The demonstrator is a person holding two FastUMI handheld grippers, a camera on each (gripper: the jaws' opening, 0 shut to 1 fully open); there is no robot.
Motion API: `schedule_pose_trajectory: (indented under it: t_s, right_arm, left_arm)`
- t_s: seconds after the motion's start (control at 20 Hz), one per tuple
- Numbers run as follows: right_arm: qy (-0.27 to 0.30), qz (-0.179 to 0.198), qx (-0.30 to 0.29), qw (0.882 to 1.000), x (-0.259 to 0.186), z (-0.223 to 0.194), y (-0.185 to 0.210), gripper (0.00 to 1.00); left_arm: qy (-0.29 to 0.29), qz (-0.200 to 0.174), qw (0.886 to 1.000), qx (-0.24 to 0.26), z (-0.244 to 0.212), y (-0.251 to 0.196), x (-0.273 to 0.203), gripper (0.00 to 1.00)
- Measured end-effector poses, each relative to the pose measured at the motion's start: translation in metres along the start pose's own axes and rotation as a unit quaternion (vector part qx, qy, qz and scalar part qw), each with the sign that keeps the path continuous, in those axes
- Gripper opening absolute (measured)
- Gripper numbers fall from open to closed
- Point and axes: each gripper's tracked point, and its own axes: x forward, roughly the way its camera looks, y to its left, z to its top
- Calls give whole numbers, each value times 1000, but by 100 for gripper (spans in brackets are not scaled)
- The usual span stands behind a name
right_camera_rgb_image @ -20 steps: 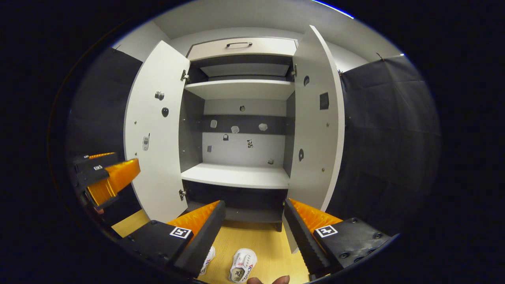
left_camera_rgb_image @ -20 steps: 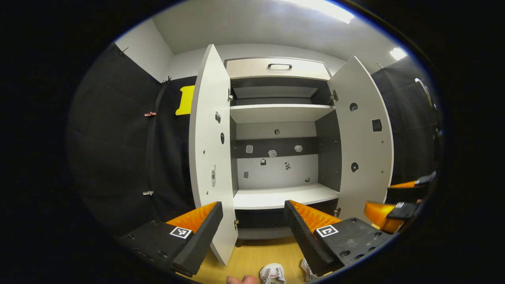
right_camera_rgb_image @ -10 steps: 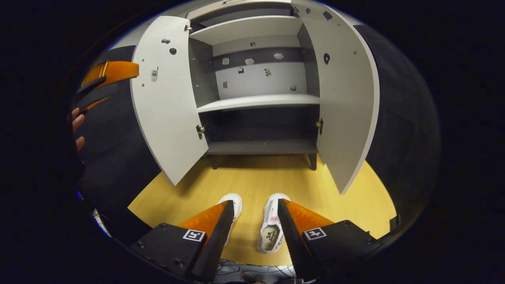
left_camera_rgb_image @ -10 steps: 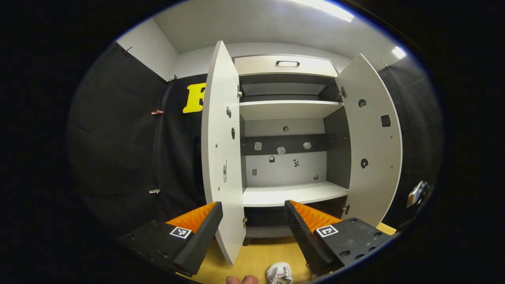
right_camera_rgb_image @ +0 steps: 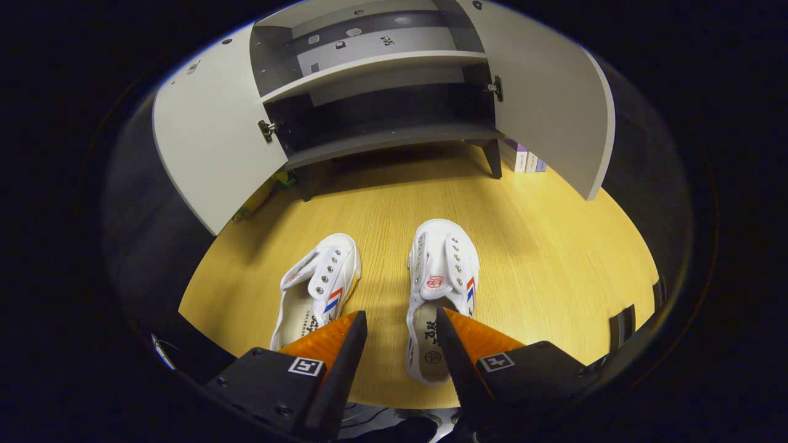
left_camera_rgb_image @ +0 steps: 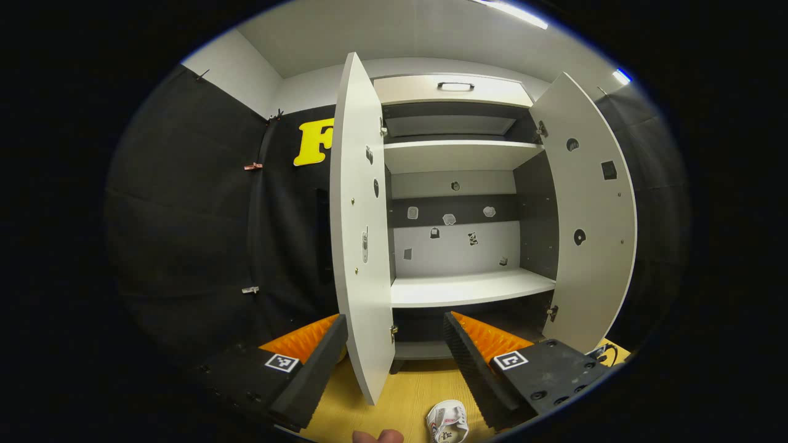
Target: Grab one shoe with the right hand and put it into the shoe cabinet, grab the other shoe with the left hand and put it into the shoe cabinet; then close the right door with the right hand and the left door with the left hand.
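Note:
Two white shoes with red and blue stripes lie side by side on the wooden floor (right_camera_rgb_image: 542, 258), toes toward the cabinet: the left shoe (right_camera_rgb_image: 317, 288) and the right shoe (right_camera_rgb_image: 442, 280). My right gripper (right_camera_rgb_image: 399, 320) hangs open just above them, its right finger over the right shoe's heel opening. The shoe cabinet (right_camera_rgb_image: 375, 92) stands beyond with both doors swung wide. In the left gripper view my left gripper (left_camera_rgb_image: 395, 325) is open and held higher, facing the cabinet's white shelf (left_camera_rgb_image: 468, 288), left door (left_camera_rgb_image: 360, 246) and right door (left_camera_rgb_image: 591, 215). One shoe (left_camera_rgb_image: 448, 421) peeks in at the bottom.
Some purple boxes (right_camera_rgb_image: 523, 161) sit on the floor beside the cabinet's right leg. A drawer with a handle (left_camera_rgb_image: 455, 87) tops the cabinet. A fingertip (left_camera_rgb_image: 377, 436) shows at the bottom edge of the left gripper view. Black cloth walls flank the cabinet.
My right gripper has tilted down from the cabinet and dropped toward the shoes, which now look much larger. My left gripper has drifted slightly left, still facing the cabinet.

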Motion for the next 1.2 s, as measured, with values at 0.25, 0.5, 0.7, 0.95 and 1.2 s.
schedule_pose_trajectory:
  t_s: [0.25,0.5,0.7,0.95,1.2]
  right_arm:
    - [-18,-20,8,1000,45,0,-6,61]
    - [-71,-67,-9,995,74,15,-19,43]
    - [-104,-57,-25,993,88,27,-20,11]
    - [-93,-30,-29,995,74,37,-24,6]
    - [-99,1,-23,995,21,73,-14,6]
  left_arm:
    - [7,6,1000,9,-13,5,3,98]
    - [11,16,1000,12,-23,9,5,98]
    - [18,16,999,25,-31,10,6,98]
    - [26,9,999,39,-37,7,7,98]
    - [22,-4,999,26,-26,-2,10,98]
